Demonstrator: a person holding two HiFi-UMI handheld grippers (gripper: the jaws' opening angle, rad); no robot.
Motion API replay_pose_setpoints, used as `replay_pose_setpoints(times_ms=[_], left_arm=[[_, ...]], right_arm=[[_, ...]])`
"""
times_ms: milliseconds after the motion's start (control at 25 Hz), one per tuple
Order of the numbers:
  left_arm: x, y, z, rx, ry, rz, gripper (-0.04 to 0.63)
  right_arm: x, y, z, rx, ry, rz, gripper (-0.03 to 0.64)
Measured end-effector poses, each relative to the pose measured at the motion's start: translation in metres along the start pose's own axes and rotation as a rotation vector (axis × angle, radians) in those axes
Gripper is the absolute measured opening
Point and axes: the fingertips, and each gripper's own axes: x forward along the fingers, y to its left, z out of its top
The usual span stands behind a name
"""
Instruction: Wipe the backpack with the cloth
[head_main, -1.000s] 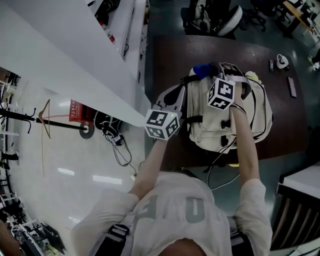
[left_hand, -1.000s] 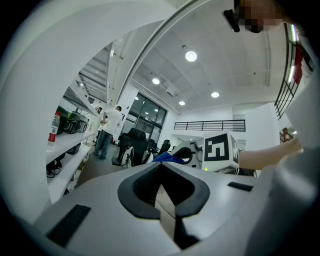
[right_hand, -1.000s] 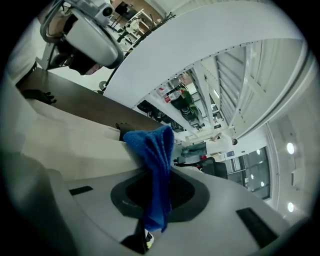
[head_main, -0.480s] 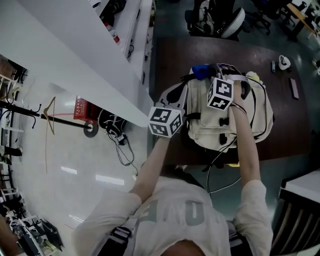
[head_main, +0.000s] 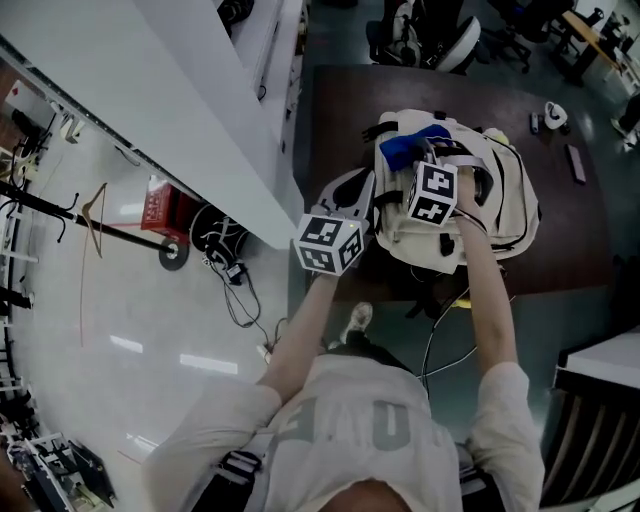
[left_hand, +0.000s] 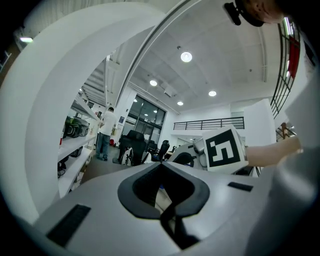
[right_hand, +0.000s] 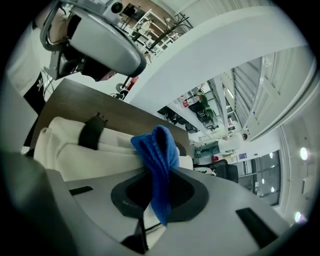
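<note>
At the near edge of the bench (head_main: 560, 265), both arms are out in front of the body. The left forearm angles up to the left gripper (left_hand: 161, 192), jaws together with nothing between them. It hangs at the bench's near-left corner, just beside a black-edged shoulder strap (head_main: 352, 195). From the head view I can't say whether it's touching that strap or merely next to it.

The right arm is straighter and reaches further, wrist over the middle of the backpack (head_main: 505, 200). The right gripper (right_hand: 155, 197) is clamped on the blue cloth (right_hand: 159, 147). A fold is pinched in the jaws, and the loose end is bunched beyond them against the far-left part of the bag.

The backpack lies flat on the bench, cream fabric with black straps. It looks soft and slack to me, likely to dimple and slide under a push, so the free gripper would do well to pin it by a strap while the cloth sweeps. The cloth is light and floppy. Held by a fold like this, it should wipe only if pressed down onto the fabric.

Beyond the bag there's more bench, a few small things (head_main: 548, 115) at its far right, and office chairs (head_main: 430, 40) at the far end.
</note>
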Motion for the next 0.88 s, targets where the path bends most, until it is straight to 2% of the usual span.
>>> replay_pose_setpoints(times_ms=[360,520,720,880], left_arm=[[-0.093,-0.041,-0.024,-0.013,0.018,0.002,0.005],[-0.120,-0.050,-0.032,-0.012,0.028,0.010,0.005],[-0.128,-0.056,-0.033,-0.017,0.021,0.032,0.005],[-0.110,-0.077,-0.036,-0.014,0.022,0.024,0.005]], right_arm=[[-0.053,0.097,0.019,0.071,0.032,0.023,0.048],[-0.065,0.126,0.021,0.118,0.034,0.014,0.048],[-0.073,0.153,0.019,0.185,0.005,0.038,0.048],[-0.091,0.154,0.014,0.188,-0.054,0.005,0.048]])
